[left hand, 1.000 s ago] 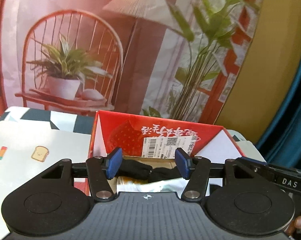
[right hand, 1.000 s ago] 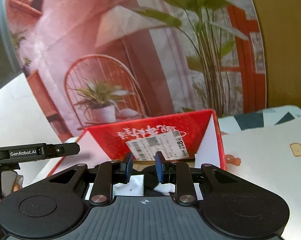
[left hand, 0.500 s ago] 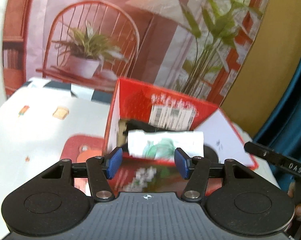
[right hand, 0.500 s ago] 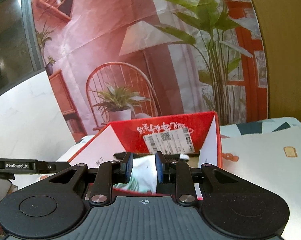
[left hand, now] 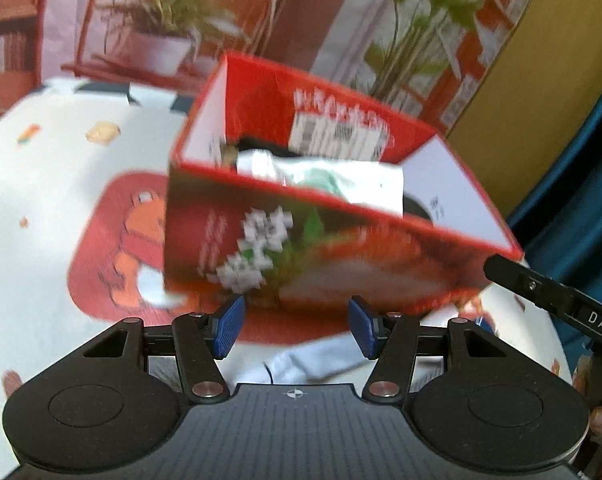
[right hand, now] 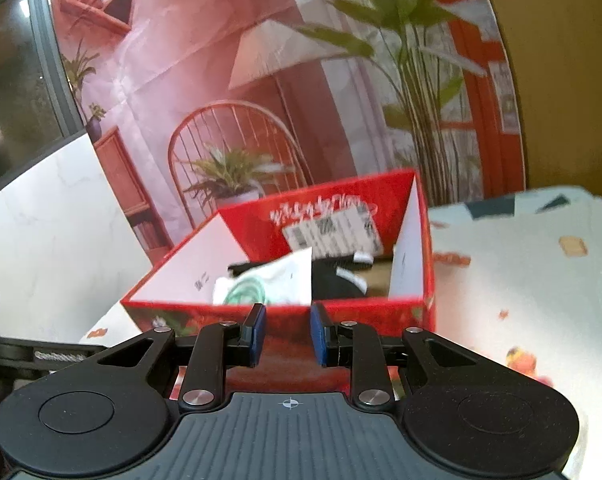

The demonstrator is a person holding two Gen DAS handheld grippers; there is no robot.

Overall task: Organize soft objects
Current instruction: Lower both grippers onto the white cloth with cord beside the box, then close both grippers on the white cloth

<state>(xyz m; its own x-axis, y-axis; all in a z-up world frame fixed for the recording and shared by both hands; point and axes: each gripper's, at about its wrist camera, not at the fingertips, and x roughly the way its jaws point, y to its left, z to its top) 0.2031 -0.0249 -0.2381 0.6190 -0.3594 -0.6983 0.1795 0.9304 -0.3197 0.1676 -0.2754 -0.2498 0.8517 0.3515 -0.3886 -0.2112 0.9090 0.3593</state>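
Your left gripper (left hand: 296, 326) holds its fingers wide apart with nothing between them, and the red box (left hand: 325, 248) sits just beyond the tips. A white cloth (left hand: 341, 178) with a green print lies inside the box, over black cloth (right hand: 337, 280). Another white piece (left hand: 313, 360) lies on the table (left hand: 41, 200) just under the left fingers. Your right gripper (right hand: 287, 334) has a narrow empty gap, facing the box's near wall.
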